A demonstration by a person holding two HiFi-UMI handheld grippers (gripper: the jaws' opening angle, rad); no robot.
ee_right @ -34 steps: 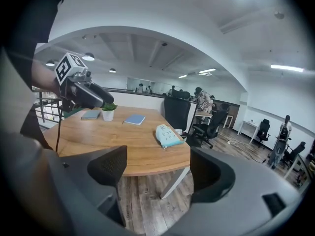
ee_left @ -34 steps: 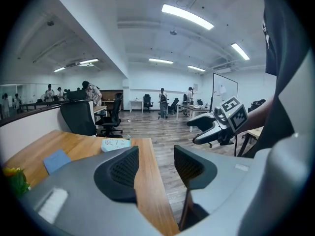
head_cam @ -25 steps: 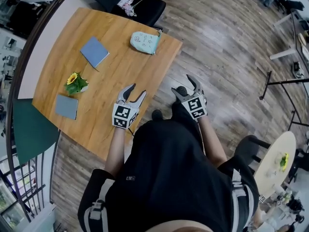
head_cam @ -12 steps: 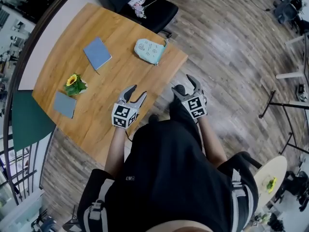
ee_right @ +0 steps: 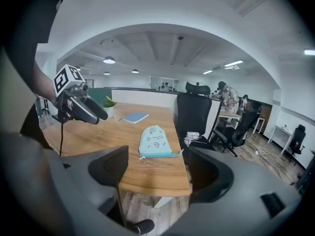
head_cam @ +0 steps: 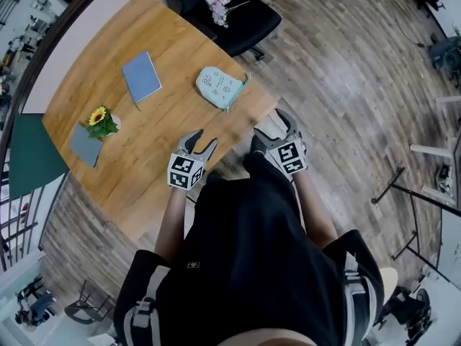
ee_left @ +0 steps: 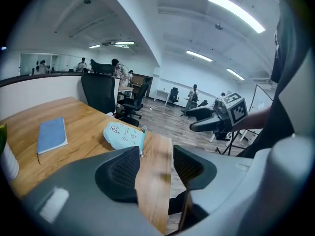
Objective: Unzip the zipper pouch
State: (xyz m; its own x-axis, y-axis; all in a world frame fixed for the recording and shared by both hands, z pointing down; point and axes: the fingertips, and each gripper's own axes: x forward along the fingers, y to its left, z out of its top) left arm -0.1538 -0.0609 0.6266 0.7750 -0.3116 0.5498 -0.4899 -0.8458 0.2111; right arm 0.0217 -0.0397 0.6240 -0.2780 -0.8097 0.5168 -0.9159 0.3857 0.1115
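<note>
Open office — wooden table ahead of the left gripper; black office chair beyond its far edge; grey-brown plank floor past the right gripper; white ceiling, strip lights overhead.

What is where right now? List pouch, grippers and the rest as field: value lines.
pouch: light blue, lying flat near the table edge, untouched
left gripper: open, empty, over the table
right gripper: open, empty, past the table's corner, over the floor
notebooks: one blue, one grey-blue, both on the table
flower: yellow, between the notebooks
</note>
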